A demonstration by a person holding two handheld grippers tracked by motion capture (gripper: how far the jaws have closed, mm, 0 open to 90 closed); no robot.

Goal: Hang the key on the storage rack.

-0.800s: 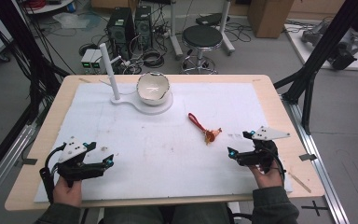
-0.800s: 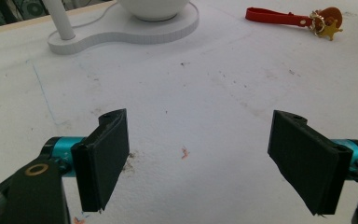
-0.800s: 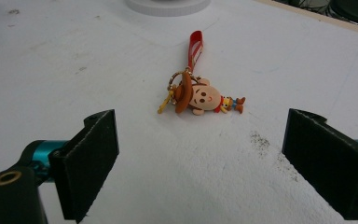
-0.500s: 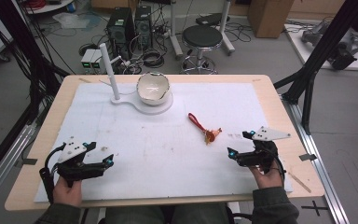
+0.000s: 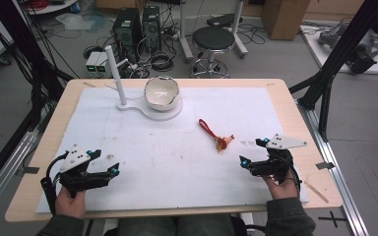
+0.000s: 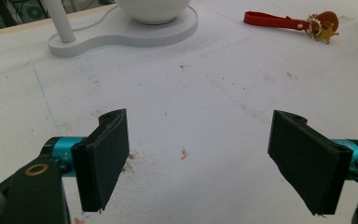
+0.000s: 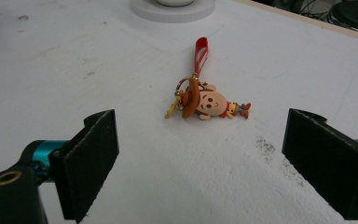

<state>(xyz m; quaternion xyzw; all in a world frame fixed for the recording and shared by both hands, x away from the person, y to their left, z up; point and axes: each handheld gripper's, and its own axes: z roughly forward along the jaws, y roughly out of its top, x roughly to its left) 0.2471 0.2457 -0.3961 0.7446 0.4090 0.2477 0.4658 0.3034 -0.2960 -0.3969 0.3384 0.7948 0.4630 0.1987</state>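
Nothing has shifted since the earlier frames: both hands sit where they were at the near edge of the table (image 5: 295,98), keychain untouched. White mat (image 5: 177,147) covers most of it; at the far side stands a white stand (image 5: 150,109) with a post and a bowl (image 5: 161,92). Left gripper (image 5: 106,173) rests near-left, jaws spread wide, nothing between them. Right gripper (image 5: 248,164) rests near-right, jaws equally wide and empty. The keychain (image 7: 207,103), a small figure on a red strap (image 7: 201,49), lies flat on the mat ahead of the right gripper, apart from it. Judgement: work not begun; reach, grasp and any hanging or placing remain.
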